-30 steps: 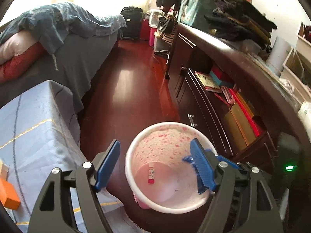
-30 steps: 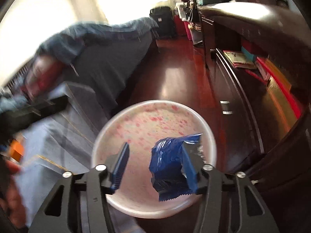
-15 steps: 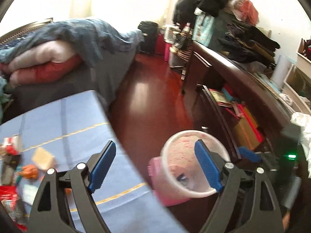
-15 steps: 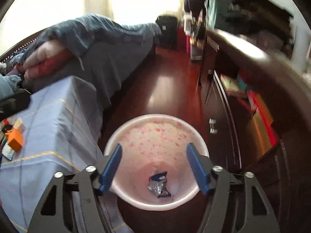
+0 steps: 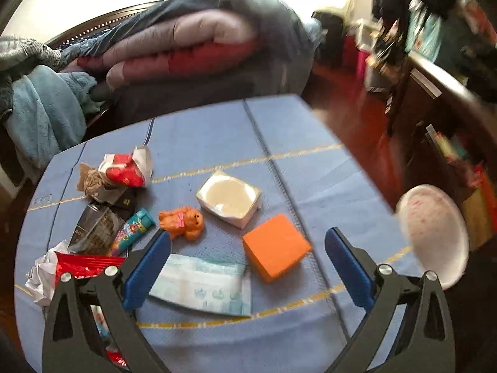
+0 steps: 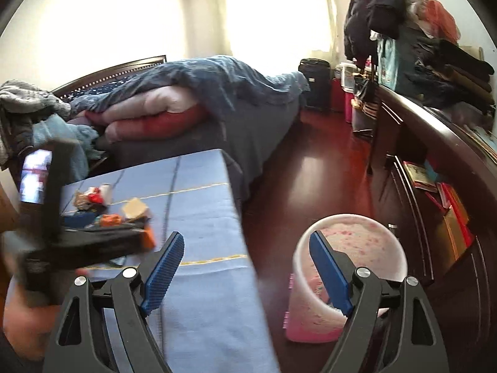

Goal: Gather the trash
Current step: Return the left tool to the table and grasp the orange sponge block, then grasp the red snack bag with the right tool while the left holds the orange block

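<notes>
Over the blue-covered table [image 5: 289, 130] the left tongs [image 5: 248, 264] hang with jaws spread wide and opening, nothing pressed between the blue pads; below the gap lie a pale tissue pack [image 5: 202, 286] near the front edge and an orange block [image 5: 276, 255] just beside it. Toward the middle of the table sits a white square box [image 5: 230, 199], and next to it an orange toy bear [image 5: 183, 220]. Along the left edge the trash is heaped: a red and white wrapper [image 5: 127, 168] on a brown crumpled scrap [image 5: 91, 180], a dark foil packet [image 5: 93, 227], a teal printed tube [image 5: 133, 230], and at the front left corner a red foil wrapper [image 5: 84, 264] lying against crumpled white paper [image 5: 40, 276]. Off the right edge, down on the red floor, stands the pink speckled trash bin [image 5: 435, 233], blurred in this view.

From the right wrist view, the right tongs [image 6: 245, 273] are also opening and hold nothing; the gap straddles the table's right edge, with the bin [image 6: 351, 264] behind the right-hand pad. The other tool shows at the left as a dark blur, a hand [image 6: 21, 320] under it. A bed [image 6: 186, 105] with folded quilts lies beyond the far edge.
</notes>
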The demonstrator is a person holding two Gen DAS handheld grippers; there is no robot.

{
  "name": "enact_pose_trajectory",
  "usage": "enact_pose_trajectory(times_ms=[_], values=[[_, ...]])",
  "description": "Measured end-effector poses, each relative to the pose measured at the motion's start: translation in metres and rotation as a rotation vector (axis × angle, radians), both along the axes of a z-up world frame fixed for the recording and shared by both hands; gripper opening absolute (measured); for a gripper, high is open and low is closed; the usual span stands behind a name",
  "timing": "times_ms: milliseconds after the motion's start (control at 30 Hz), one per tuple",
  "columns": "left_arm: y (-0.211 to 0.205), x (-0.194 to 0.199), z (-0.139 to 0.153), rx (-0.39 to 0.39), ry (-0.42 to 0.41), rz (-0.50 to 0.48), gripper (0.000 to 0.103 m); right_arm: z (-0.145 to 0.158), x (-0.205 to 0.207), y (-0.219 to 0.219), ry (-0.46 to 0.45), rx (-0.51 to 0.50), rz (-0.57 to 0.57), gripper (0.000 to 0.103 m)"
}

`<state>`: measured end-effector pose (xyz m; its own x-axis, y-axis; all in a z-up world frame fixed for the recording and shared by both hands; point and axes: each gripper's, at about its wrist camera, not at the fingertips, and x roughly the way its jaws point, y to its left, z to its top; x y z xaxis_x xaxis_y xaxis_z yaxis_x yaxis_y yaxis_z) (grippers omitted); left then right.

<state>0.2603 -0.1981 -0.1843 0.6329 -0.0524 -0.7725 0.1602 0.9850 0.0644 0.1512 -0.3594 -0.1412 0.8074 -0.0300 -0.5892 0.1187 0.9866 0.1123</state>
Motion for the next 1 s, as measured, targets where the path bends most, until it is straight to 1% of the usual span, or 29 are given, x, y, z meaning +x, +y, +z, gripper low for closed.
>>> enact_pose_trajectory(times_ms=[67,100,133,167,200,267,333,400,500,600,633,667,733,800,867,1000], values=[[-0.004,0.007,-0.011,0.024,0.014,0.000,0.096,0.003,-0.004,0.004,-0.012,-0.003,0.005,0.083],[-0.008,0.010,-0.016,0.035,0.027,-0.005,0.079,0.004,-0.006,0.005,-0.015,-0.004,0.004,0.083],[-0.012,0.012,-0.022,0.041,0.052,-0.019,0.056,0.005,-0.007,0.004,-0.021,0.000,0.001,0.084],[-0.012,0.011,-0.021,0.022,0.047,-0.032,0.049,0.005,-0.008,0.005,-0.023,0.005,-0.002,0.084],[-0.014,0.011,-0.020,0.043,0.046,-0.028,0.049,0.006,-0.009,0.004,-0.026,0.015,-0.005,0.084],[-0.014,0.007,-0.015,0.023,0.028,-0.047,0.049,0.007,-0.012,0.006,-0.029,0.032,-0.003,0.084],[-0.007,0.000,-0.003,0.016,-0.020,-0.031,0.049,0.008,-0.014,0.008,-0.034,0.043,0.005,0.084],[0.007,-0.007,0.013,-0.002,-0.064,-0.017,0.049,0.009,-0.015,0.016,-0.035,0.041,0.016,0.084],[0.040,-0.020,0.040,-0.031,-0.132,0.024,0.049,0.009,-0.012,0.033,-0.028,0.038,0.052,0.084],[0.088,-0.034,0.061,-0.068,-0.179,0.085,0.049,0.006,-0.005,0.060,-0.007,0.040,0.120,0.084],[0.105,-0.039,0.066,-0.073,-0.196,0.111,0.049,0.004,0.000,0.077,0.005,0.043,0.155,0.084],[0.122,-0.044,0.070,-0.078,-0.211,0.141,0.049,0.002,0.003,0.086,0.013,0.044,0.178,0.084],[0.152,-0.054,0.073,-0.087,-0.227,0.190,0.049,-0.004,0.013,0.118,0.043,0.057,0.246,0.084],[0.180,-0.061,0.075,-0.095,-0.237,0.239,0.049,-0.011,0.021,0.148,0.072,0.071,0.295,0.090],[0.206,-0.069,0.074,-0.102,-0.244,0.281,0.049,-0.020,0.027,0.173,0.102,0.076,0.315,0.097],[0.243,-0.080,0.069,-0.126,-0.249,0.324,0.049,-0.041,0.045,0.221,0.178,0.091,0.341,0.099]])
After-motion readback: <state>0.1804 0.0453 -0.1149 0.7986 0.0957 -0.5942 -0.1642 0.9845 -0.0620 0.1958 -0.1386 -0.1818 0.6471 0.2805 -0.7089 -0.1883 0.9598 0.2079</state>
